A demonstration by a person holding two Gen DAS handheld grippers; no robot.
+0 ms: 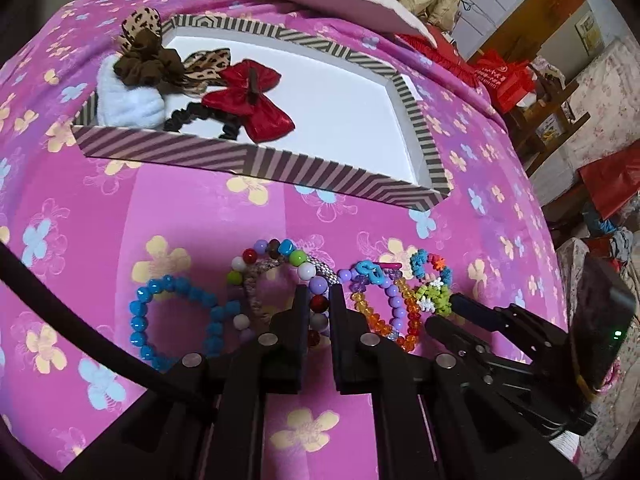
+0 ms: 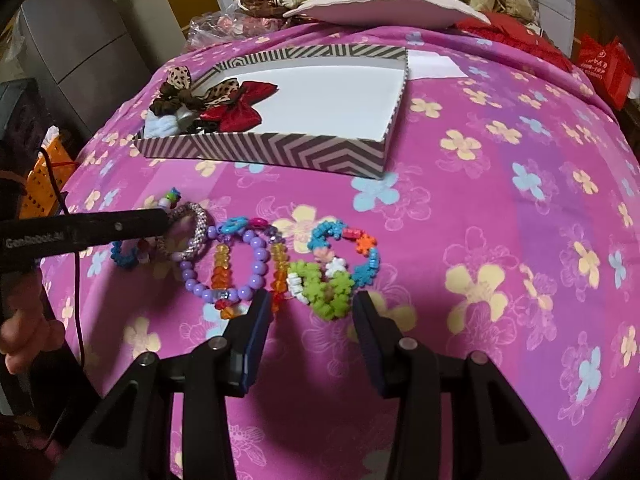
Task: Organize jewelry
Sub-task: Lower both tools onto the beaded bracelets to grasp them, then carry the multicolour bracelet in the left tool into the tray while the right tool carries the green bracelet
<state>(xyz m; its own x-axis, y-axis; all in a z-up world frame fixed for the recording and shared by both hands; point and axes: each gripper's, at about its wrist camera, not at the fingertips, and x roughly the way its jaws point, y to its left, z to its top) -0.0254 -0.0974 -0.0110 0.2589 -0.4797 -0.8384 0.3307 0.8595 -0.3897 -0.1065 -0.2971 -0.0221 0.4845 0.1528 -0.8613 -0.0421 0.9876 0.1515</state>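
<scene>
Several bead bracelets lie in a row on the pink flowered cloth (image 1: 120, 208). My left gripper (image 1: 319, 300) is nearly shut around the multicoloured big-bead bracelet (image 1: 280, 256), its strand between the fingertips. A blue bead bracelet (image 1: 176, 320) lies to its left. My right gripper (image 2: 310, 308) is open, its fingers on either side of the green flower-bead bracelet (image 2: 326, 288). Beside that lie a blue-orange flower bracelet (image 2: 352, 248), a purple bead bracelet (image 2: 224, 268) and a silver one (image 2: 192, 232). The striped box (image 1: 248, 160) behind holds a red bow (image 1: 252, 100) and scrunchies.
A white cushion (image 2: 384, 4) and folded fabric lie beyond the box. Red bags (image 1: 508, 80) stand at the right. An orange basket (image 2: 44, 176) and grey cabinet are off the left edge. My right gripper shows in the left wrist view (image 1: 472, 312).
</scene>
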